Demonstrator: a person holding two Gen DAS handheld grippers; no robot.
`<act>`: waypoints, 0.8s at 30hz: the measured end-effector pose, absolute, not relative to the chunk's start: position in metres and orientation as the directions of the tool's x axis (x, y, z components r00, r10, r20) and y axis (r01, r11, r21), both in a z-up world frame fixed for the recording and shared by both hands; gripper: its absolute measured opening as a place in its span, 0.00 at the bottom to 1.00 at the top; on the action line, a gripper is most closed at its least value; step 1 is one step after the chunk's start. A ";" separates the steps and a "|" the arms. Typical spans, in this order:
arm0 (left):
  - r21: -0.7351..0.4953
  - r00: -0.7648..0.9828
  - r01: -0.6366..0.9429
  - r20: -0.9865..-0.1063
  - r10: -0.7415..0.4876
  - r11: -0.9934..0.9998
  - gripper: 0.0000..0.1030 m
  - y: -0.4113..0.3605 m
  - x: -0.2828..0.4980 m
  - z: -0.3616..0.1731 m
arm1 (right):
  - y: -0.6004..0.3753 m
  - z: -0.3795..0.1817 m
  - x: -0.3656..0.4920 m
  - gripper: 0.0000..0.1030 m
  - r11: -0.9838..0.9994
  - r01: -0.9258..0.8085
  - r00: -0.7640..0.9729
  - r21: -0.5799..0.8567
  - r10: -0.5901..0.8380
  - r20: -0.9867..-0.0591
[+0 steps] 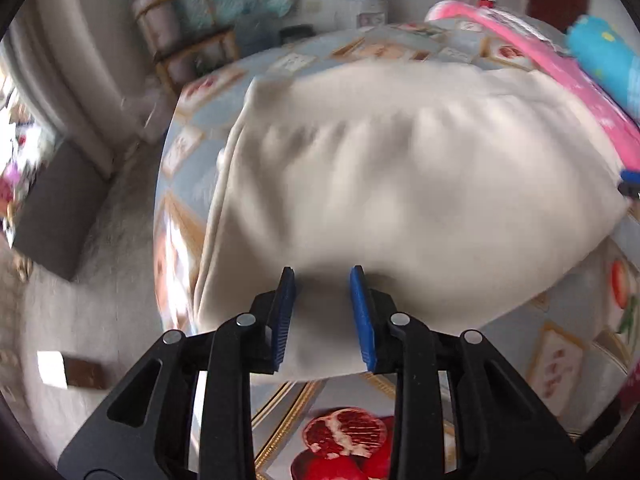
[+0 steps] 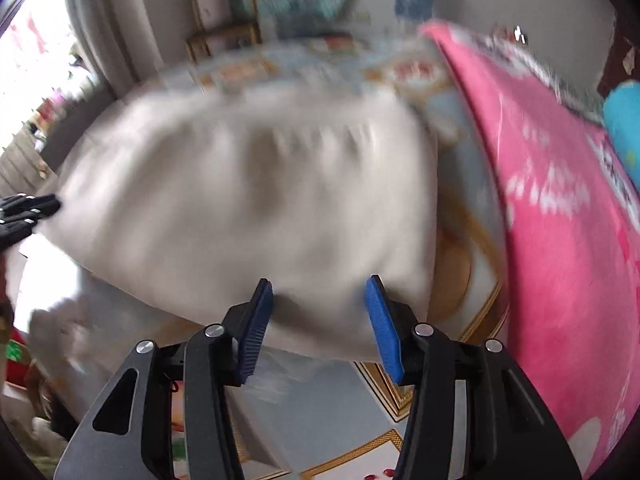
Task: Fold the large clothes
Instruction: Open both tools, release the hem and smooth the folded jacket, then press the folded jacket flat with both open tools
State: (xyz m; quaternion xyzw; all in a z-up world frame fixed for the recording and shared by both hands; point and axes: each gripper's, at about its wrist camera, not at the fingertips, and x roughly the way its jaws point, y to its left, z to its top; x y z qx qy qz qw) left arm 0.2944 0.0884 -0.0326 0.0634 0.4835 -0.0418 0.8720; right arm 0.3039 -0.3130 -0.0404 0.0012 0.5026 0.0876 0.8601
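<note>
Left gripper point(image 1: 322, 280) sits at 6 o'clock in its own view, blue pads spread, the near hem of the cream garment point(image 1: 400, 184) between them, no clamp visible. Right gripper point(image 2: 319, 290) likewise: jaws apart at the hem of the same cloth point(image 2: 248, 200). Garment lies folded and blurred mid-frame on the fruit-print tablecloth point(image 1: 344, 436). Pink fabric point(image 2: 560, 220) runs along 3 o'clock in the right view, blue roll point(image 1: 604, 56) at 2 o'clock in the left view.
</note>
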 end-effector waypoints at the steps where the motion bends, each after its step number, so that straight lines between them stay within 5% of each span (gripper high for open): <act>1: 0.061 0.537 0.119 -0.843 -0.013 0.991 0.28 0.092 0.291 -0.029 | -0.316 -0.035 0.305 0.46 0.988 -0.124 0.475 0.089 0.138 -0.869; 7: 0.047 0.614 0.170 -0.787 -0.068 0.984 0.27 0.066 0.279 0.013 | -0.248 0.017 0.290 0.46 0.957 -0.271 0.576 0.104 0.248 -0.779; 12: 0.039 0.533 0.220 -0.842 -0.087 0.975 0.29 0.032 0.290 -0.023 | -0.165 -0.013 0.292 0.35 0.883 -0.456 0.517 0.111 0.364 -0.775; 15: 0.019 0.555 0.206 -0.826 -0.101 0.978 0.29 0.038 0.282 -0.025 | -0.152 -0.047 0.296 0.33 0.880 -0.473 0.470 0.052 0.302 -0.829; 24: 0.053 0.599 0.178 -0.798 -0.065 0.983 0.29 0.042 0.292 -0.007 | -0.147 -0.005 0.347 0.29 0.900 -0.434 0.535 0.041 0.294 -0.792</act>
